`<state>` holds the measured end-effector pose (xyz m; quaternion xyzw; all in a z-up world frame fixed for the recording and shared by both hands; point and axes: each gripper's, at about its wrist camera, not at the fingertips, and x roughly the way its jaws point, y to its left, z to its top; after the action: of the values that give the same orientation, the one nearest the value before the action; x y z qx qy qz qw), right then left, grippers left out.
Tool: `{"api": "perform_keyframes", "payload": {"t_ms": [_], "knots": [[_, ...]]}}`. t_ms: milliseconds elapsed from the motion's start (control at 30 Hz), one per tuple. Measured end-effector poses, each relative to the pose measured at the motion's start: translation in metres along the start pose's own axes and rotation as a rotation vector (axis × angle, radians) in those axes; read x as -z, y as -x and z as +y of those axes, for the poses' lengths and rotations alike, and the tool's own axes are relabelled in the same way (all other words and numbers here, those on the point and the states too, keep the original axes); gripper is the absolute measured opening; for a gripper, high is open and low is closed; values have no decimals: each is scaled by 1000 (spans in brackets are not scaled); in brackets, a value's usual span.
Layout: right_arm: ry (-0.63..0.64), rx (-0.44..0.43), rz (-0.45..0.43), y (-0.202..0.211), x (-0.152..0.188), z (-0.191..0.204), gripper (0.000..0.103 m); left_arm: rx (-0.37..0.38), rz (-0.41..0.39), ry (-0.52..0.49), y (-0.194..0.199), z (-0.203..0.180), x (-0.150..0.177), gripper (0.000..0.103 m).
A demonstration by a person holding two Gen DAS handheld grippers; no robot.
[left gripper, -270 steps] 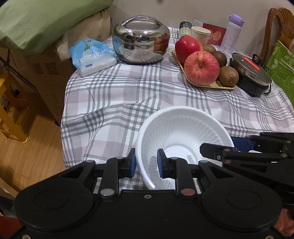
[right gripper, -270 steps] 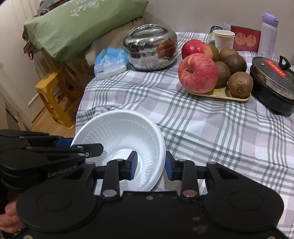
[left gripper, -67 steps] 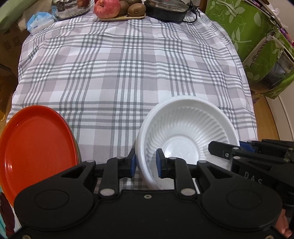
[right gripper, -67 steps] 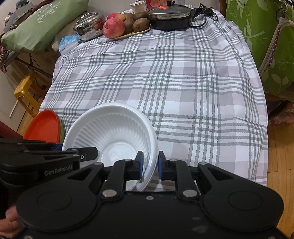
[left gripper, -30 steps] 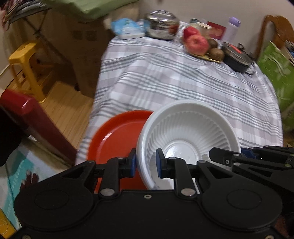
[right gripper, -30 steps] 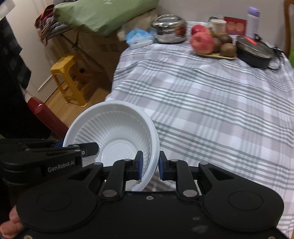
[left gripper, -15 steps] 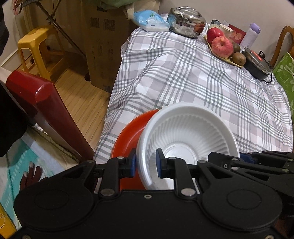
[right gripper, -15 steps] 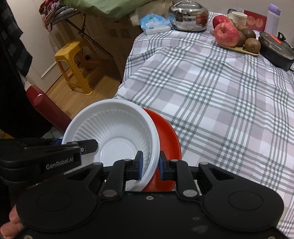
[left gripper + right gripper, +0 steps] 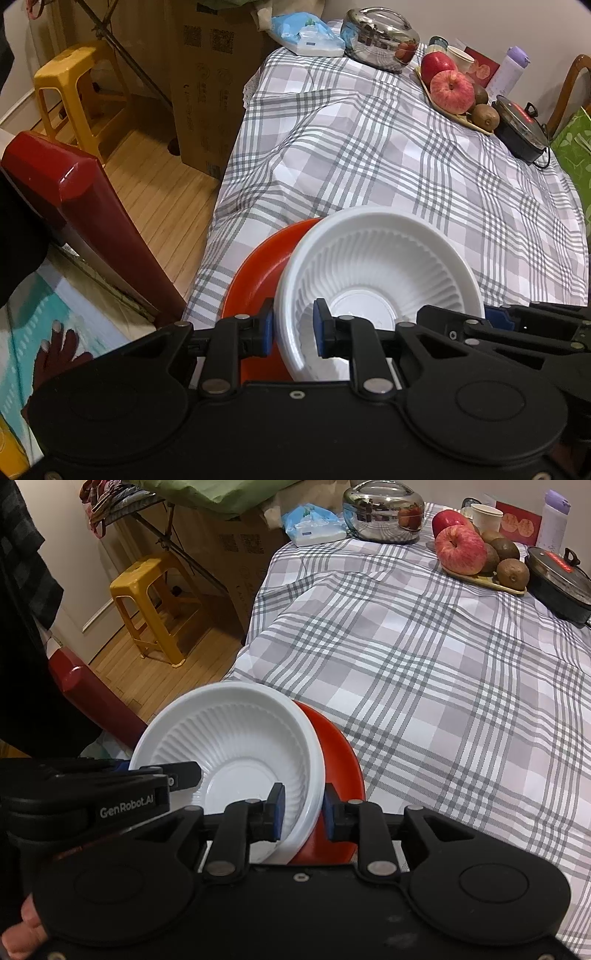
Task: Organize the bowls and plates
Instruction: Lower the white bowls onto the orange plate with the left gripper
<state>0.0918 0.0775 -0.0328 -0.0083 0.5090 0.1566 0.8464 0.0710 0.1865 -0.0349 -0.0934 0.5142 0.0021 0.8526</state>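
A white ribbed bowl (image 9: 376,266) is held by both grippers, one on each side of its rim. My left gripper (image 9: 293,328) is shut on the bowl's left rim. My right gripper (image 9: 303,810) is shut on its right rim; the bowl also shows in the right wrist view (image 9: 236,738). An orange-red plate (image 9: 258,273) lies under the bowl at the near corner of the plaid-covered table (image 9: 369,155); it shows in the right wrist view (image 9: 340,753) too. Whether the bowl touches the plate I cannot tell.
At the table's far end stand a steel pot (image 9: 380,35), a tray of apples and kiwis (image 9: 454,92), a black lidded pan (image 9: 521,125), a tissue pack (image 9: 306,35) and a bottle (image 9: 508,72). Left of the table are a cardboard box (image 9: 210,74), a yellow stool (image 9: 70,88) and a red object (image 9: 85,199).
Both grippers carried the bowl from the table's far end to the near corner. In the last second the bowl has come over the orange-red plate and lower toward it.
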Motion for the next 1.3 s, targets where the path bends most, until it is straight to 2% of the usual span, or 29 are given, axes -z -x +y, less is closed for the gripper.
{"api": "perform_keyframes", "payload": {"t_ms": [467,933,1300], "knots": [[-12,3,1,3,-1,-2,25,10,13,10,-2,0,-2,27],[-10,14,-80,29,-4,-4,27,-18,-33,10,18,9,-3,27],[-6,37,-182,68,10,-2,30,-22,-77,-5,43,6,5,27]]}}
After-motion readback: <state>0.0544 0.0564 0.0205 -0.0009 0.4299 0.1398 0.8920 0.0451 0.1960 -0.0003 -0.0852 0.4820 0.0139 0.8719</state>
